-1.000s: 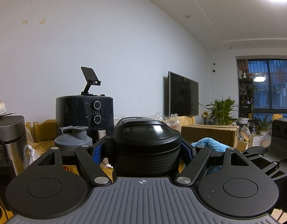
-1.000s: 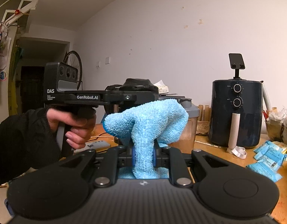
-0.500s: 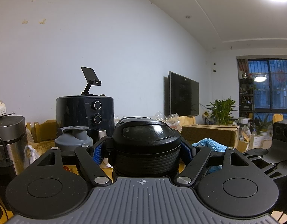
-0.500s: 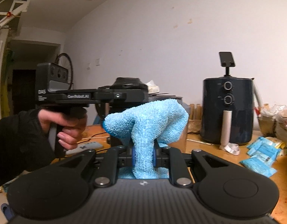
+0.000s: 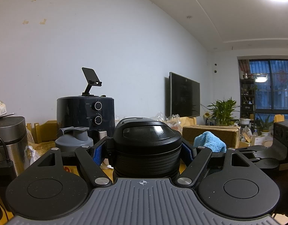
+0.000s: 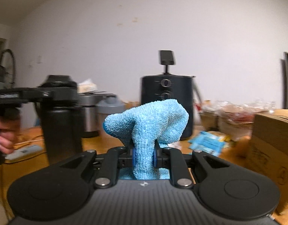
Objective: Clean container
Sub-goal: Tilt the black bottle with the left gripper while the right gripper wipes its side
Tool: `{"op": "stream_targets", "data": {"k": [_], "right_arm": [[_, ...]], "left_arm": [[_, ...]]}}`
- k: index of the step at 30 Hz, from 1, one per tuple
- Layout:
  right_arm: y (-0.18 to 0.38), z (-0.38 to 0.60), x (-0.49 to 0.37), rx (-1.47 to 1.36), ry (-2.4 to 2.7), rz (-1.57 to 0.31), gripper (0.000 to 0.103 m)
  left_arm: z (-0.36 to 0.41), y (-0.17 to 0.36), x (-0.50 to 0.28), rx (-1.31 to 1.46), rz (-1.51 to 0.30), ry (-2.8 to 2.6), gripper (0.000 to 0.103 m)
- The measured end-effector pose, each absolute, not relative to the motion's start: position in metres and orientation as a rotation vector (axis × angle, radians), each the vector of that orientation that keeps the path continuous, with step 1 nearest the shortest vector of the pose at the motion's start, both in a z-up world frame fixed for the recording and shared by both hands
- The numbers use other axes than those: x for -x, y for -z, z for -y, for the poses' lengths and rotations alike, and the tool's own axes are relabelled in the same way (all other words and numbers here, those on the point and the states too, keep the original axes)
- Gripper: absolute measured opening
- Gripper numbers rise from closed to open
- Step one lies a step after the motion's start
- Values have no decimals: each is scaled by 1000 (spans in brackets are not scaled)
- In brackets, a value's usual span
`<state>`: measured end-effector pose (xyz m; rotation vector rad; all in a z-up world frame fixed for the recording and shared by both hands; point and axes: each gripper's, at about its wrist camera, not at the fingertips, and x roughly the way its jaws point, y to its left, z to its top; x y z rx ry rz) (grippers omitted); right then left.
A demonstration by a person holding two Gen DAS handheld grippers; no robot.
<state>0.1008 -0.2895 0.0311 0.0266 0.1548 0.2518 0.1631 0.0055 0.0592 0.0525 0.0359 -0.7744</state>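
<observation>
A tall black bottle (image 5: 146,146) with a domed lid stands upright between my left gripper's (image 5: 144,151) blue pads, which press on its ribbed neck. In the right wrist view the same black bottle (image 6: 62,123) is at the left, held above the wooden table by the left gripper (image 6: 55,93) and a hand (image 6: 3,136). My right gripper (image 6: 144,156) is shut on a bunched light blue cloth (image 6: 149,123) that stands up from the pads. The cloth (image 5: 209,142) also shows in the left wrist view, to the right of the bottle and apart from it.
A dark air fryer (image 6: 167,97) with a phone stand on top is at the back. A grey shaker bottle (image 5: 74,139), a steel canister (image 5: 8,136), a cardboard box (image 6: 273,146) and blue packets (image 6: 205,141) crowd the wooden table (image 6: 31,168).
The right wrist view has swung to the right: the bottle and the hand slid to the left edge, the air fryer moved to the middle. The left wrist view is unchanged.
</observation>
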Motion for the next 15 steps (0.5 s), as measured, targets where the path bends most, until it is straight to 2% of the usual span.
{"op": "stream_targets", "data": {"k": [14,15], "right_arm": [[-24,292,-105,-36,-250,-184,13],[-24,292,-105,-36,-251,-185,13]], "left_arm": [[-3,-58,-158,-75,-6,748,77],[-3,-58,-156,-78,4,739,83]]}}
